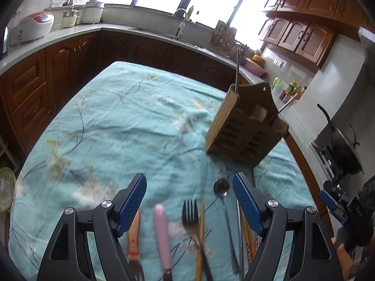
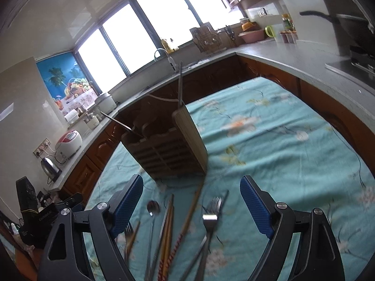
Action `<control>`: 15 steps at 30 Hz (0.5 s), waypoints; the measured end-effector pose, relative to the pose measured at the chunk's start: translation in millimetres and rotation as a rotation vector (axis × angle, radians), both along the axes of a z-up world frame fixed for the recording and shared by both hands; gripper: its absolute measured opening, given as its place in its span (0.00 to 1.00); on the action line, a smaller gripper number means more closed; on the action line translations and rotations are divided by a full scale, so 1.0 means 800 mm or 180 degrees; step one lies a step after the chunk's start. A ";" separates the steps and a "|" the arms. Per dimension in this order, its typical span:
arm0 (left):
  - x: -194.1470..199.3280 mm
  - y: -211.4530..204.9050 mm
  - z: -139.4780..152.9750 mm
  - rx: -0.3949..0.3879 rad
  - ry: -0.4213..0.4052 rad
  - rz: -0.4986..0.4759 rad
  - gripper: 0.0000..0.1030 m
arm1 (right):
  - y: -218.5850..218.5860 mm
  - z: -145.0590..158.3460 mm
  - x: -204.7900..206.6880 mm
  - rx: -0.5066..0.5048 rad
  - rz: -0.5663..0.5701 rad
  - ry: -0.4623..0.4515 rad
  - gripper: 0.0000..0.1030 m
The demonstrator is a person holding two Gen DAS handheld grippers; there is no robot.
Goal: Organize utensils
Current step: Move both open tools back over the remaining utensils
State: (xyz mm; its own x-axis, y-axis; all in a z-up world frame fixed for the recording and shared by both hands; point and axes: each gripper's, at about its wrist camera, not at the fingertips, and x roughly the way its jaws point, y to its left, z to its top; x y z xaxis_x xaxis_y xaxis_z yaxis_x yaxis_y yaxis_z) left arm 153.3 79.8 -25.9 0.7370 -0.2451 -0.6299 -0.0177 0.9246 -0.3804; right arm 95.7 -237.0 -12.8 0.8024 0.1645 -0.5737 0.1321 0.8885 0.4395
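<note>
The left gripper gapes wide and empty above a fork and spoon. The right gripper, likewise spread and empty, hovers over a second fork; the holder stands beyond both.

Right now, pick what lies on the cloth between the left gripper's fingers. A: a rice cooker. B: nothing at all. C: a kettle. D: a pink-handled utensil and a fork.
D: in the left wrist view the pink-handled utensil and a fork lie on the teal cloth between the open fingers of the left gripper, with none of them gripped.
</note>
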 end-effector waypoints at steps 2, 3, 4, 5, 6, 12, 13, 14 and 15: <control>-0.006 -0.002 -0.005 0.0039 0.0033 0.0001 0.73 | 0.000 -0.007 -0.007 -0.0002 -0.0001 0.0039 0.84; -0.009 -0.002 -0.008 0.0052 0.0059 -0.0003 0.73 | -0.001 -0.011 -0.010 -0.0004 0.0001 0.0065 0.84; -0.010 -0.003 -0.011 0.0065 0.0087 -0.0007 0.73 | -0.001 -0.013 -0.012 -0.0003 0.0007 0.0075 0.84; -0.012 -0.004 -0.013 0.0078 0.0115 -0.0012 0.73 | 0.000 -0.015 -0.015 -0.0010 0.0016 0.0087 0.84; -0.013 -0.005 -0.016 0.0087 0.0137 -0.0019 0.73 | 0.001 -0.017 -0.017 -0.0025 0.0019 0.0096 0.84; -0.012 -0.015 -0.030 0.0172 0.0274 -0.0056 0.73 | 0.013 -0.029 -0.020 -0.0070 0.0103 0.0190 0.84; -0.011 -0.016 -0.032 0.0189 0.0281 -0.0060 0.73 | 0.016 -0.031 -0.020 -0.0099 0.0123 0.0206 0.83; -0.011 -0.017 -0.033 0.0212 0.0292 -0.0066 0.73 | 0.018 -0.033 -0.020 -0.0124 0.0132 0.0222 0.83; -0.009 -0.018 -0.034 0.0223 0.0299 -0.0068 0.73 | 0.020 -0.035 -0.019 -0.0140 0.0142 0.0240 0.83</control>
State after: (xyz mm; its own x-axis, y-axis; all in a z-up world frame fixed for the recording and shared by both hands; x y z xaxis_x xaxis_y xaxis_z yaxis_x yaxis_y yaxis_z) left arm 145.9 65.4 -53.1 0.6691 -0.2131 -0.7120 -0.0302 0.9495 -0.3125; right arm 80.6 -220.9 -40.7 0.7491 0.1725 -0.6396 0.1232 0.9124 0.3904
